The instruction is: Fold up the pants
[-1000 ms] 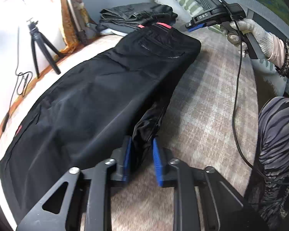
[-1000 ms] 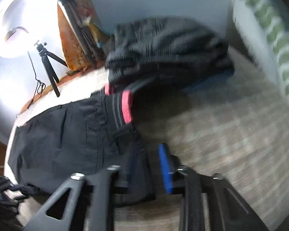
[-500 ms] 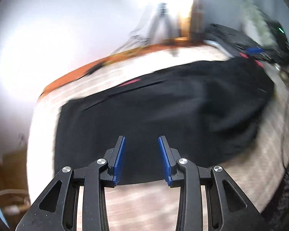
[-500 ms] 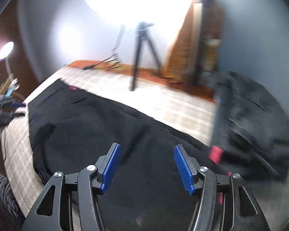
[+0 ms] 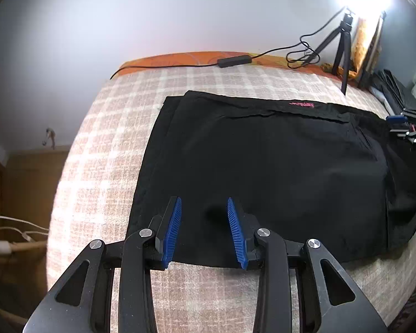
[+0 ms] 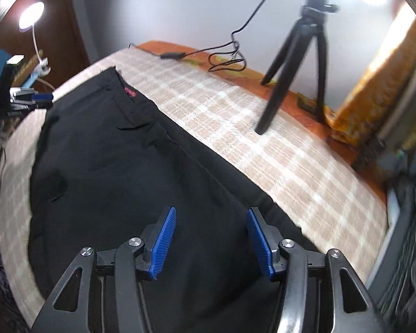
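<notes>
Black pants (image 5: 263, 172) lie flat on checked woven bedspread (image 5: 102, 149). Left gripper (image 5: 204, 229) and right gripper (image 6: 211, 240) both spread, empty, over matte cloth. Lamp (image 6: 30, 16) visible in right view only.

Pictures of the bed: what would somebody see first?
First, the big black pants spread flat across the checked bedspread. Next, the blue jaws of the left gripper and right gripper, both open above the cloth. Behind, by the wall, a small black tripod stands under a glaring light.
</notes>
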The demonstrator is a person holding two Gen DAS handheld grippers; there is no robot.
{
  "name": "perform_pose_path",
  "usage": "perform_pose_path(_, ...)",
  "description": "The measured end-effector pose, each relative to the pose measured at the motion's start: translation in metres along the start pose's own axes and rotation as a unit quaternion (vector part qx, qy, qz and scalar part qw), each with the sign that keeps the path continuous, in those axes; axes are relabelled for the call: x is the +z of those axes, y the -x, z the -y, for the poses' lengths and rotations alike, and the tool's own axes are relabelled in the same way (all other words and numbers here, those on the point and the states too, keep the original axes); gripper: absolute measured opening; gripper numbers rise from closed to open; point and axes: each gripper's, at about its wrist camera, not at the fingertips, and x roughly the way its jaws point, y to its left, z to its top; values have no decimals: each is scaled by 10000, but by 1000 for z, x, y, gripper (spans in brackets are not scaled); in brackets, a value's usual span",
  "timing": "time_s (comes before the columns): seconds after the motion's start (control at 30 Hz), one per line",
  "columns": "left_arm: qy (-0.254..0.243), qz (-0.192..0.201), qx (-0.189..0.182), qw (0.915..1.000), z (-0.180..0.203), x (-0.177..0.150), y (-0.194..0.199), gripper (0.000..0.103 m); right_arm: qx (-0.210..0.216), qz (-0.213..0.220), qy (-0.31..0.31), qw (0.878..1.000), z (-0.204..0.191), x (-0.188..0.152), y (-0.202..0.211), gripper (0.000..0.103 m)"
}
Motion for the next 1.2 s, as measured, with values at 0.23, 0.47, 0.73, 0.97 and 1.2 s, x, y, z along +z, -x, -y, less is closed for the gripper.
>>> perform_pose_path(0.23, 90, -65, 58, 9999, -6, -2, -9, 34, -87, -334, 268, 9990, -2, 6, -23, 53)
perform_pose_path(0.47, 195, 13, 104, 9998, -11, -10, -12, 39, -269, -358, 432, 9981, -15, -1, -22, 7)
perform_pose_path(0.73, 164, 119, 373, 9991, -26, 1, -16, 55, -1033, -404, 1000, 9888, -34, 20, -17, 0)
perform_pose_path(0.97, 7, 178, 755, 9970, -18, -8, -19, 42, -1228, -364, 1039, 9863, -34, 54, -30, 0)
perform_pose_path(1.2, -132, 354, 410, 9984, -15, 8, -13, 44, -349, -336, 729, 9962, -35, 52, -19, 4)
